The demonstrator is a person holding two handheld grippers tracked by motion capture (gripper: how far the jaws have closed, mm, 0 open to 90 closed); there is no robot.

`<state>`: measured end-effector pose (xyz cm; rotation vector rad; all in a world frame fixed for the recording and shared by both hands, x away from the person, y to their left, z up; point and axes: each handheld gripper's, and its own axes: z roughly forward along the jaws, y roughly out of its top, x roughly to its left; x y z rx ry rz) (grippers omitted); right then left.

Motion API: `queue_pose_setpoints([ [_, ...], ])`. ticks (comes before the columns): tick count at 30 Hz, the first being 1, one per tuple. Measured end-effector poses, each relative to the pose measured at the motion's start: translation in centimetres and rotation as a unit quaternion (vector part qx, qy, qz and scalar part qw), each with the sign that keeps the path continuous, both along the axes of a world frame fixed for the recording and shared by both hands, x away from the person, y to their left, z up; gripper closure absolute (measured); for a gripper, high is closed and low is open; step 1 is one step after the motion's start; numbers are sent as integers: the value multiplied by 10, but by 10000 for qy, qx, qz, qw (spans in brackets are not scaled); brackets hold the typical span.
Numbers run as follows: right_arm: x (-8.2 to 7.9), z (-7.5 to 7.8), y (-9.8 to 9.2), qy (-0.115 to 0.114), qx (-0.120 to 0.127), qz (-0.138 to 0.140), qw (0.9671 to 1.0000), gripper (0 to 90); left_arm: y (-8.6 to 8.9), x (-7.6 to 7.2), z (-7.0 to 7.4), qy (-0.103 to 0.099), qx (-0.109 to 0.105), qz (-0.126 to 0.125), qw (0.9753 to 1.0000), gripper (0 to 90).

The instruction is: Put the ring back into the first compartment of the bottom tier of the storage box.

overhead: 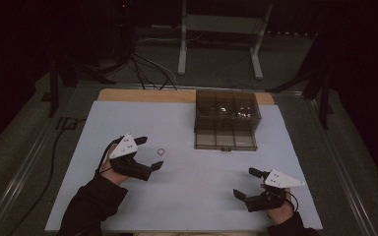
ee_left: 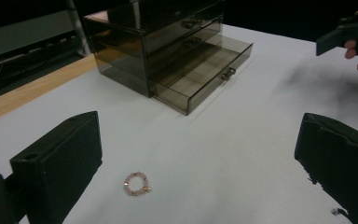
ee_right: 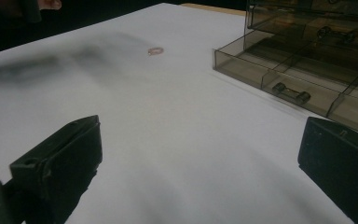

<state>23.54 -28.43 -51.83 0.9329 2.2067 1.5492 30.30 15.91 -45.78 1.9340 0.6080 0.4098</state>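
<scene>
Small beaded ring [overhead: 161, 152] lies flat on the white surface [overhead: 187, 196], just ahead of our left tool [overhead: 149, 153], jaws apart. Right tool [overhead: 246, 183], also apart, sits well off. Left gripper view shows its beads [ee_left: 136, 184]; the high view shows the open bottom drawer [overhead: 225, 139] beyond.

Smoky see-through drawer box [overhead: 227, 118] toward the far right of the white tabletop [overhead: 187, 196], bottom drawer [ee_left: 204, 81] pulled out, divided into compartments, small metal handle [ee_right: 291, 93] on its front. Strip of bare wood [overhead: 142, 95] along the far edge. Beyond that, dark floor with a tangle of black cables [overhead: 142, 69] and a pale metal stand [overhead: 221, 34].
</scene>
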Motion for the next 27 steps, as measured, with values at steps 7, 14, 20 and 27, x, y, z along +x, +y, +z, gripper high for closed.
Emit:
queue_pose_setpoints([
  [7, 0, 0, 0, -4, 7, 1, 10000, 0, -2, 9, 0, 68, -26, 91, 9999, 19],
  [14, 0, 0, 0, 2, 15, 1, 10000, 0, -4, 18, -4, 185, -55, 284, 9994, 19],
  [20, 0, 0, 0, 0, 7, -6, 10000, 0, -6, 27, -8, 293, -42, 479, 9984, 22],
  [27, -1, 0, 0, 9, -1, -6, 10000, 0, -5, 37, -13, 327, -70, 772, 9965, 45],
])
